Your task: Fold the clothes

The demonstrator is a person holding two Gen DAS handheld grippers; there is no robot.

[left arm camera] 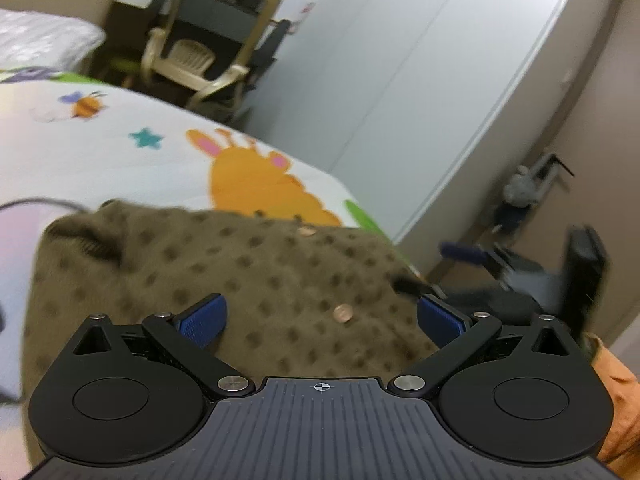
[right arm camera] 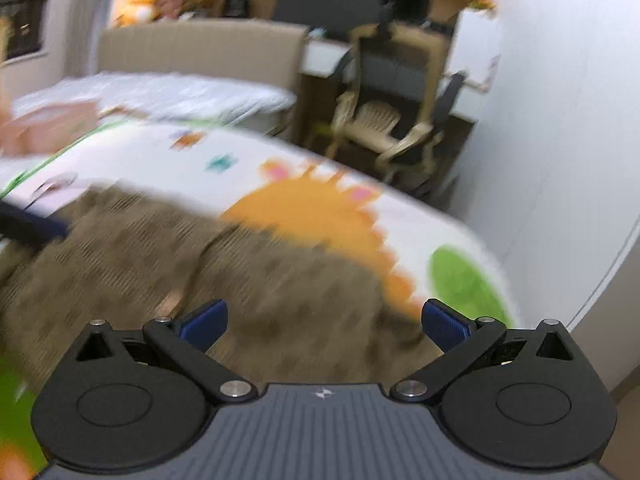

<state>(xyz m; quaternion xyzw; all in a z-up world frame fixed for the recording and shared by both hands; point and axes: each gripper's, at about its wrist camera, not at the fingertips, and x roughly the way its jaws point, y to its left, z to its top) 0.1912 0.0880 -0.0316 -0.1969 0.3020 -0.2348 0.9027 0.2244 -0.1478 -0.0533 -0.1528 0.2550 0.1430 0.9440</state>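
Brown dotted cardigan (left arm camera: 224, 280) lies on the cartoon bedsheet (left arm camera: 120, 152), roughly spread, no crisp fold visible; I judge folding barely begun. My left claw (left arm camera: 322, 318) and right claw (right arm camera: 324, 320) both gape wide above it, gripping nothing.

The olive-brown garment (left arm camera: 240, 272) looks like a soft, matt knit with a raised dotted texture and glossy coppery buttons (left arm camera: 343, 313). It lies on smooth printed cotton bedding (left arm camera: 120, 152). The left gripper (left arm camera: 322, 320) is matt black plastic with ribbed blue pads (left arm camera: 202, 320) and shiny metal pins.
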